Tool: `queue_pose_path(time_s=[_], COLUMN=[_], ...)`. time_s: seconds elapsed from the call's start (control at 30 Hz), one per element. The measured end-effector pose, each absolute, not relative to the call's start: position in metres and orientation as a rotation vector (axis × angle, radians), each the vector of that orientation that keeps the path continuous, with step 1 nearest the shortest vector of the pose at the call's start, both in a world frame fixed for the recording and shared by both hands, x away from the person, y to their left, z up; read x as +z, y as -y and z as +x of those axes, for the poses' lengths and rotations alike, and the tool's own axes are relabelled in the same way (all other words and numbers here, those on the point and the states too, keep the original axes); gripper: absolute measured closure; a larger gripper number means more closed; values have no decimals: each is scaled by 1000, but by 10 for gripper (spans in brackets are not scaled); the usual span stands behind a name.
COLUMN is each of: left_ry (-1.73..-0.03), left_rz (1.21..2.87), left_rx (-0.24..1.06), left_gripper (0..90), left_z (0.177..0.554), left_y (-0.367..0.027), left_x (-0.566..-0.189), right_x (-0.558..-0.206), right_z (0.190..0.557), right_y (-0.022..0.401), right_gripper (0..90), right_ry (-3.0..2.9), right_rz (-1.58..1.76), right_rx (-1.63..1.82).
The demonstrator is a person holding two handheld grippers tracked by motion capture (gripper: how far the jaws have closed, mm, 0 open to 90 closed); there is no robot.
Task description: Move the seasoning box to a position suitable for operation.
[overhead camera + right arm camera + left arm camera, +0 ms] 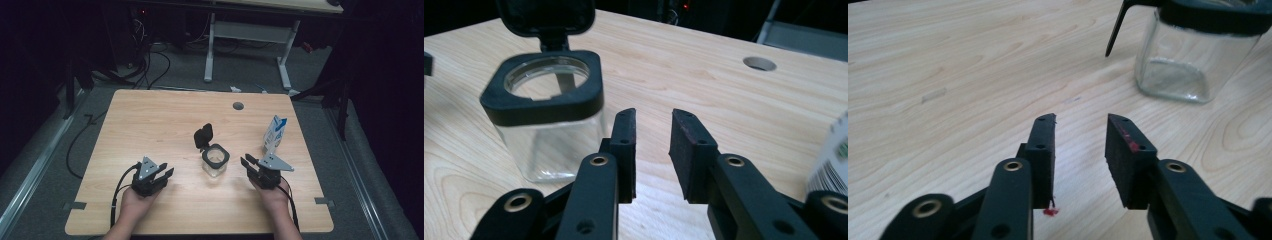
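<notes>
Flanking the open glass jar [215, 161], the left gripper [161, 176] and right gripper [252, 165] are hovering with fingers apart and empty; a careless approach is risking tipping it or the milk carton [274, 133] beyond the right fingers.

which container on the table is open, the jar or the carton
The glass jar in the middle: its black flip lid stands up, mouth uncovered. The blue and white carton looks shut.

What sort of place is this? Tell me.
Probably a lab or workshop: a light wooden table with a round cable hole, black cables on the grey floor, and a white-legged desk behind.
</notes>
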State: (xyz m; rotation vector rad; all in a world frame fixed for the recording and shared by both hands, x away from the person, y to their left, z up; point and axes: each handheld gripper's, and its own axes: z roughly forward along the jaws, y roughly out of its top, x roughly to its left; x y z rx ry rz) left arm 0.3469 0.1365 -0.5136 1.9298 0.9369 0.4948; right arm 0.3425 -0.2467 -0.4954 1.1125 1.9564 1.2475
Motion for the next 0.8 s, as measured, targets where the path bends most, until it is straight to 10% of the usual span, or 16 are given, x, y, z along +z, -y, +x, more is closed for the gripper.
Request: queue_pose_path(time_s=[0.8], left_ry=[-828], left_rz=[1916], left_rx=[463], left_gripper=[565], left_z=[335], left_y=[-141], left_x=[-517], right_x=[-504], right_z=[326], right_y=[283], right_gripper=[481], right_ry=[-1784], right_rz=[1358], right_rx=[961])
